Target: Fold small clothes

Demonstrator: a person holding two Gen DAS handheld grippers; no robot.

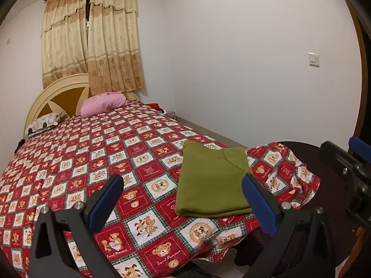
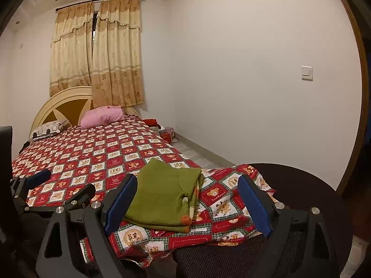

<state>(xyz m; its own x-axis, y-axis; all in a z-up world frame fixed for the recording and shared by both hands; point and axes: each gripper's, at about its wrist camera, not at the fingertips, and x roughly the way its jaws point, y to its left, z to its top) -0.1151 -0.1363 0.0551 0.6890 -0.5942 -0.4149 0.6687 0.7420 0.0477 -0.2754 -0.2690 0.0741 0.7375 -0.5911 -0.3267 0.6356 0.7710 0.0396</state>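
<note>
A folded olive-green garment lies flat on the red teddy-bear bedspread near the bed's foot corner; the right wrist view shows the garment too, with a patterned bit at its right edge. My left gripper hovers open just short of the garment, its blue pads wide apart and empty. My right gripper is open as well, its pads standing to either side of the garment without touching it. The left gripper also shows at the left edge of the right wrist view.
A pink pillow and a patterned pillow lie by the headboard. A white wall runs along the bed's right side, with a narrow floor strip between. A dark round chair back stands at the bed's near right corner.
</note>
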